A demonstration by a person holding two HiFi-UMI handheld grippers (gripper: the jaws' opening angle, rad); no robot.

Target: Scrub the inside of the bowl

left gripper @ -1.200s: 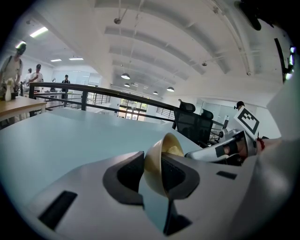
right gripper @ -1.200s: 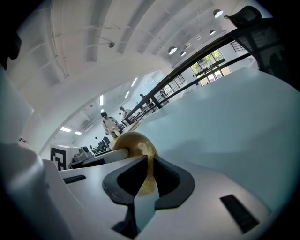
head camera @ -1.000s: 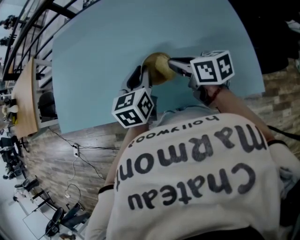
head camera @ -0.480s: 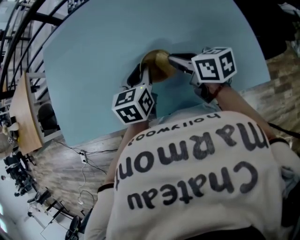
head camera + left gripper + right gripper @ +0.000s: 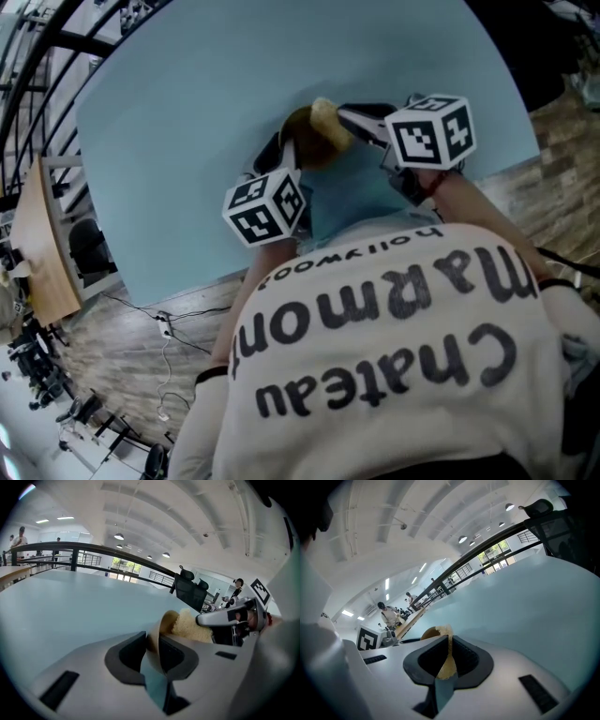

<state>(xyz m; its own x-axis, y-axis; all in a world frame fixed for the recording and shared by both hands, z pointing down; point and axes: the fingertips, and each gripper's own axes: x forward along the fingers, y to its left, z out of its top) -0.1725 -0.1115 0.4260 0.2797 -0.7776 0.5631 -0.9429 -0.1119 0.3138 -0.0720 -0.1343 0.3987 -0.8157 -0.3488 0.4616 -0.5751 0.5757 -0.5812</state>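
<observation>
A pale blue counter (image 5: 206, 94) carries a small brown round bowl (image 5: 302, 128) close to its near edge. Off the counter's left side lie a wood-plank floor (image 5: 122, 319), a white cable (image 5: 159, 323) and a wooden desk (image 5: 42, 244). The person's cream printed shirt (image 5: 394, 356) fills the near half of the head view and hides both arms.

The left claw (image 5: 279, 150) is closing on the bowl's near-left rim. Only the left gripper view shows that thin wall (image 5: 165, 620) pinched between the pads (image 5: 152, 645).

The right claw (image 5: 349, 119) is clenched on a pale yellow coarse sponge (image 5: 330, 122) at the bowl's right rim. The left gripper view shows its rough face (image 5: 190, 627), while the right gripper view shows it edge-on (image 5: 449, 663) between the pads (image 5: 446, 651), with the bowl (image 5: 430, 632) just behind.

The bowl's inside is hard to make out in any view. A black railing (image 5: 93, 550) and black chairs (image 5: 190, 590) stand far off.
</observation>
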